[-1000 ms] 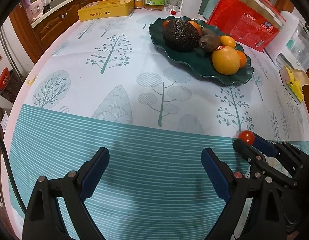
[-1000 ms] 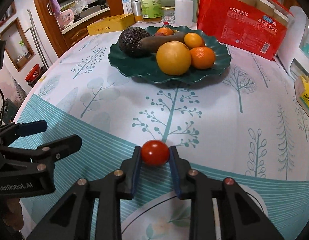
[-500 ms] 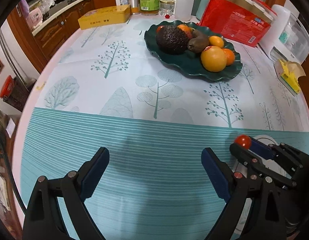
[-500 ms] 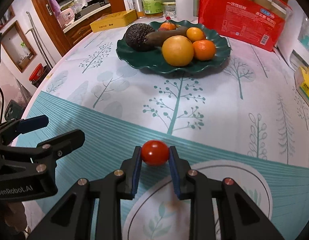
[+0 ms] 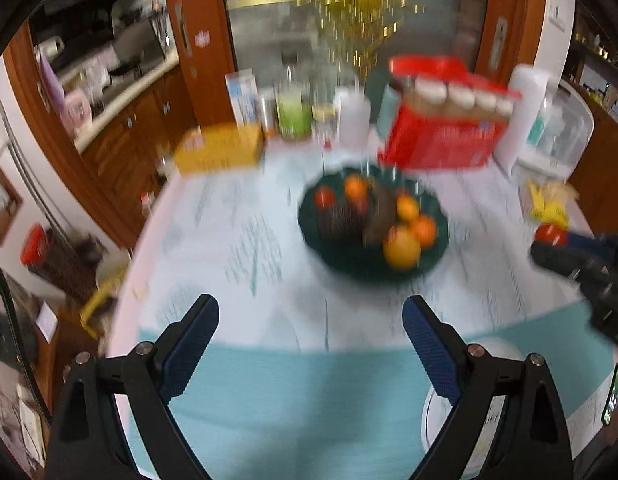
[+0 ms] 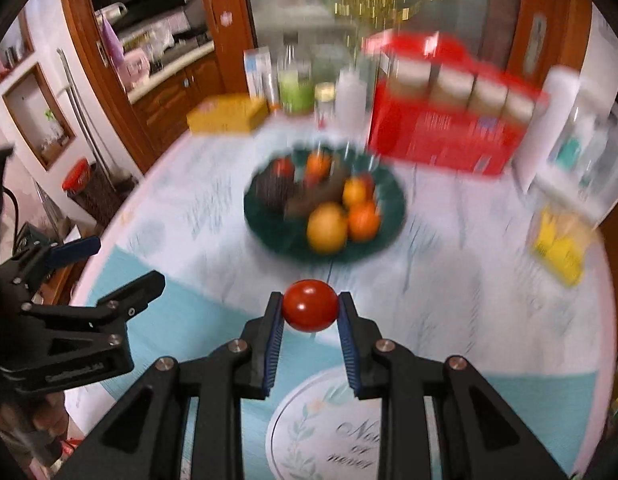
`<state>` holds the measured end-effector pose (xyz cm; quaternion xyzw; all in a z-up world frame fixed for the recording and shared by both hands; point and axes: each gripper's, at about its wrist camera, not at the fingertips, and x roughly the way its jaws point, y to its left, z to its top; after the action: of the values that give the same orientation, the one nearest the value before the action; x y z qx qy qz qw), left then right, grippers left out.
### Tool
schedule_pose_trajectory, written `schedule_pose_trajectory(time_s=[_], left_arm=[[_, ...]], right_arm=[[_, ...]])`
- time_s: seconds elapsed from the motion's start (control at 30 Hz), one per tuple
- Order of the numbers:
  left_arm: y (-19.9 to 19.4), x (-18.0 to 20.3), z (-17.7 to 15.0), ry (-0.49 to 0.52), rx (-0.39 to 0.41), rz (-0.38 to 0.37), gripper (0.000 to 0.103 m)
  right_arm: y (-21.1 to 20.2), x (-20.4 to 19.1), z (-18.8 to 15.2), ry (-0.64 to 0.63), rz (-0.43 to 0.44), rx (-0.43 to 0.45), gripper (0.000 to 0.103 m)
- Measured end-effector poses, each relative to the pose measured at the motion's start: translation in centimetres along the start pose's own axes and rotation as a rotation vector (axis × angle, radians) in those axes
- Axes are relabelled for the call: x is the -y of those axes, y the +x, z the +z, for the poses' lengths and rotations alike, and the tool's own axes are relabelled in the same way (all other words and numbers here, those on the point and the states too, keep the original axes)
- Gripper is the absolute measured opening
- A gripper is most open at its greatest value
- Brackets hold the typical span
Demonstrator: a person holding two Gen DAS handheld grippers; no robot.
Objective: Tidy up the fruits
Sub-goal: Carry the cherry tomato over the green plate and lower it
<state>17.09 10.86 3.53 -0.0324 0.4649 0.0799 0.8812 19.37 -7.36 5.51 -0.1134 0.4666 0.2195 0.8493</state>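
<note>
Cherry tomato pinched in the right gripper above the table

The cherry tomato [image 6: 309,311] is small, round, glossy red, clamped between the blue pads of the right gripper [image 6: 310,312], clear of the table [image 6: 449,288] and in front of the dark green plate [image 6: 269,228] of blurred fruit. The left gripper [image 5: 310,328] holds nothing, its jaws spread wide over the tablecloth.

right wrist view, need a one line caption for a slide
Right hand-held gripper shut on a cherry tomato, above the table, green fruit plate beyond.
</note>
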Motion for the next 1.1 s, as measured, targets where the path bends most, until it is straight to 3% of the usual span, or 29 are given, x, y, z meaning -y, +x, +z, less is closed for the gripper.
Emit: schedule_pose_trajectory(time_s=[0.2, 0.37, 0.77, 0.97, 1.1], left_arm=[[-1.5, 0.4, 7.6, 0.055, 0.096, 0.041, 0.099], [1.6, 1.2, 11.4, 0.07, 0.095, 0.044, 0.1], [17.9, 0.8, 11.6, -0.088, -0.129, -0.081, 0.1], [22.2, 0.5, 11.0, -0.114, -0.166, -0.077, 0.102], [24.1, 0.5, 10.5, -0.118, -0.189, -0.079, 0.102]], right_arm=[[-4.4, 1.3, 8.6, -0.021, -0.051, 0.15, 0.027], [-0.8, 2.9, 12.5, 0.011, -0.039, 0.158, 0.027], [16.9, 6.0, 10.8, 0.084, 0.03, -0.048, 0.027], [23.0, 6.3, 9.8, 0.102, 0.056, -0.124, 0.027], [24.9, 6.0, 9.5, 0.089, 0.063, -0.144, 0.027]])
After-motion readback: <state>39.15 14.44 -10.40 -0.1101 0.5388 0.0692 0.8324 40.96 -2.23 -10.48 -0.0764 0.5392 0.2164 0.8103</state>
